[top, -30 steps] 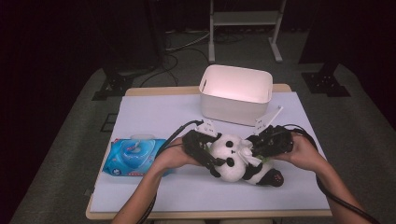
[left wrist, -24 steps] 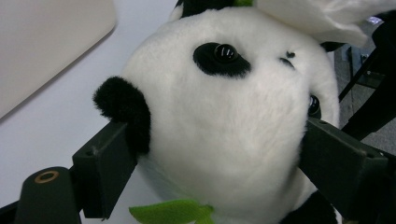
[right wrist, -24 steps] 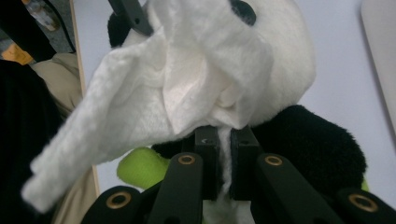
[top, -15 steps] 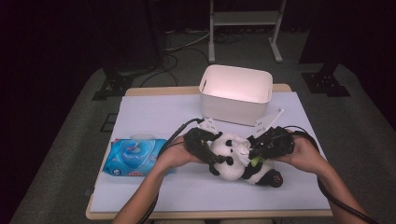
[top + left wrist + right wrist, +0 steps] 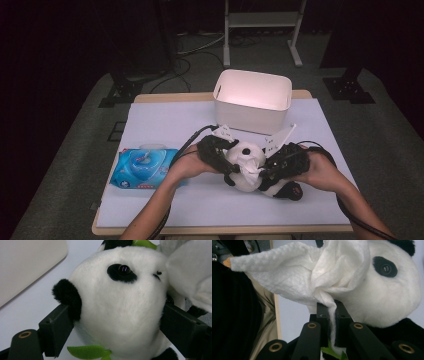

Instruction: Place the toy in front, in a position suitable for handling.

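**Panda held by the head, wipe pinched against its face**

From the high view: the toy panda [image 5: 260, 172] lies on the bench near the front edge, a little toward the right side. The left gripper [image 5: 220, 157] comes at it from the left, the right gripper [image 5: 272, 167] from the right, with a white wipe [image 5: 250, 162] lying over the panda's head between them. Behind them, toward the far edge, stands a white bin [image 5: 252, 102]. Near the left edge rests a blue pack of wipes [image 5: 142, 167].

Over to the left gripper view: the panda's head [image 5: 120, 307] sits right between the two black fingers [image 5: 56, 331], which press on either side of it, one just under the black ear. Spread wide, then, but clamped on the plush. A green felt leaf [image 5: 90, 352] pokes out below.

Right gripper view now: the fingers [image 5: 323, 317] are pressed together on a twisted tail of the wipe [image 5: 312, 277], which fans out above them and drapes against the panda's face [image 5: 387, 295] beside its eye.
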The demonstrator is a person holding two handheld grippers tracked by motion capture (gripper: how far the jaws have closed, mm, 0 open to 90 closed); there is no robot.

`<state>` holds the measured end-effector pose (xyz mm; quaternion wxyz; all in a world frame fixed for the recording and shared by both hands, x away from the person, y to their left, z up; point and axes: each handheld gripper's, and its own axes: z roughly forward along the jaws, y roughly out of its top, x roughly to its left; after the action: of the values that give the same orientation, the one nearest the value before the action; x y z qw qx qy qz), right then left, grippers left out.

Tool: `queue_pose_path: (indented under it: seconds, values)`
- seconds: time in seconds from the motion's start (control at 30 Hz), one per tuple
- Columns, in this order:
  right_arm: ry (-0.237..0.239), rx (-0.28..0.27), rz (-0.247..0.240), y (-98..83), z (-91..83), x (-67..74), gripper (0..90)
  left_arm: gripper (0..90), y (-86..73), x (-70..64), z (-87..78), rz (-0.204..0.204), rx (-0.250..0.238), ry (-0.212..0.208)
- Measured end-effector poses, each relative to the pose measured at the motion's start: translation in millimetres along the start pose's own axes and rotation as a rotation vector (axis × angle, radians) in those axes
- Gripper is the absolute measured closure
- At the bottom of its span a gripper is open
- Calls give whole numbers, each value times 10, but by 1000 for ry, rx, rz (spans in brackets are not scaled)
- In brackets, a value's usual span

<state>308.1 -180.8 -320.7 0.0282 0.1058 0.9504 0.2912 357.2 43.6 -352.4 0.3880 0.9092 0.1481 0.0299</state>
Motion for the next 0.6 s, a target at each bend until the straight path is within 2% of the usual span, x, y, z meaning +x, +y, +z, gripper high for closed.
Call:
queue_pose_path:
  seconds: [0.3,0.37,0.6]
  values:
    - [-37,20,10,-36,39,-53,849,145,-5,-6,-5,-2,-8,-8]
    - [-46,17,19,-48,28,-80,851,145,-10,-14,0,-21,-21,-18]
    - [-64,-16,49,-140,-52,-177,853,144,7,-48,3,-20,-34,-32]
